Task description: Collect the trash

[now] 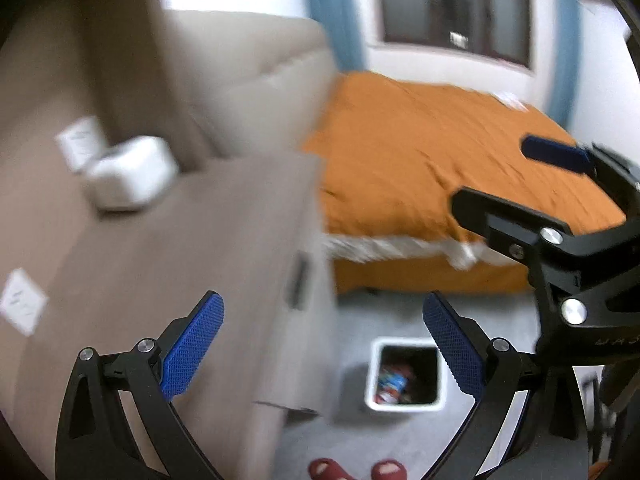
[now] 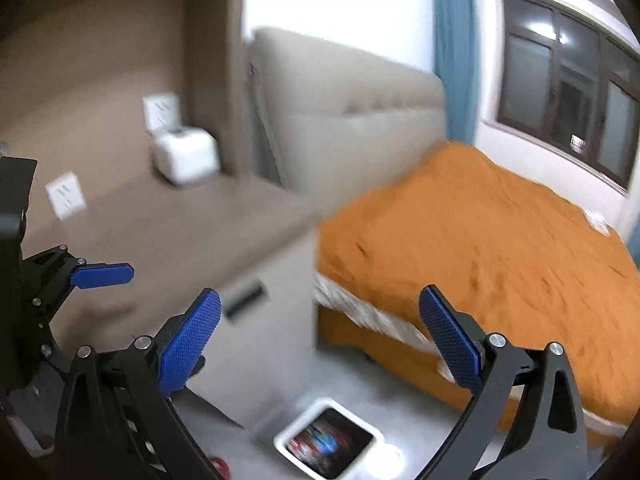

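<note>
Both grippers empty, jaws spread: left gripper, right gripper. Trash bin on floor at 6 o'clock, holding wrappers; raised clear, presumably between pickups.

Item: my trash bin, one unit. White, square-mouthed, open at the top, dark inside. It stands upright on the pale grey floor, near the foot of the brown nightstand and well short of the orange-covered bed.

Contents: trash, colourful wrappers in red, blue and white, lying in the bottom of the bin; the motion blur keeps me from counting pieces or reading any print.

From my right wrist camera the same bin shows at a slant, with the wrappers visible inside it.
</note>
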`<state>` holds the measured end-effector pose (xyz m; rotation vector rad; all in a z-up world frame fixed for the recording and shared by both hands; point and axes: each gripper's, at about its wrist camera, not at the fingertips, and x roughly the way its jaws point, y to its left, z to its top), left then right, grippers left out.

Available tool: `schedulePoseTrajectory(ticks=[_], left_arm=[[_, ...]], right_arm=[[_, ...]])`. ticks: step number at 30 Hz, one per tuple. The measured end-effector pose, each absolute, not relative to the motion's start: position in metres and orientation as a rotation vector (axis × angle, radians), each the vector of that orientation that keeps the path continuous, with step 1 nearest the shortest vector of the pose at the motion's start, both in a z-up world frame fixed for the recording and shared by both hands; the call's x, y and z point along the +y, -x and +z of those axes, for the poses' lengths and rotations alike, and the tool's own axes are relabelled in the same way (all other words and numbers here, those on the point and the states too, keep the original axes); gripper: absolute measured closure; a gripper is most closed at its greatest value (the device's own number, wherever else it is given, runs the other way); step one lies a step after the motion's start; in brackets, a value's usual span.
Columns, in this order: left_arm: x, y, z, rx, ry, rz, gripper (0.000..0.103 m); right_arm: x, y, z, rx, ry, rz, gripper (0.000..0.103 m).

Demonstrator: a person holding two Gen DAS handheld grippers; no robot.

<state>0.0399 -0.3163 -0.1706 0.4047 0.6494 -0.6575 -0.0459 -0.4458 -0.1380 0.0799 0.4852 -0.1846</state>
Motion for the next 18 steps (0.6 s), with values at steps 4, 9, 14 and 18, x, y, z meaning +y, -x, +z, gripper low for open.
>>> schedulePoseTrajectory(ticks=[4, 9, 14, 18], left_arm=[[-0.263, -0.058, -0.124, 0.602, -0.3, -0.458, 0.005], [-0.212, -0.065, -0.082, 0.541, -0.235, -0.262, 0.005], [-0.169, -0.065, -0.058, 0.524, -0.173, -0.14, 0.005], [-0.14, -0.063, -0.055, 0.52, -0.17, -0.083, 0.005]], right_arm=[[-0.421, 0.024, -0.103, 0.41, -0.067, -0.064, 0.004], [-0.387, 0.003, -0.066, 0.36, -0.068, 0.08, 0.004], [-0.343, -0.005, -0.047, 0.335, -0.046, 0.154, 0.004], [-0.31, -0.013, -0.044, 0.345, -0.05, 0.19, 0.004]])
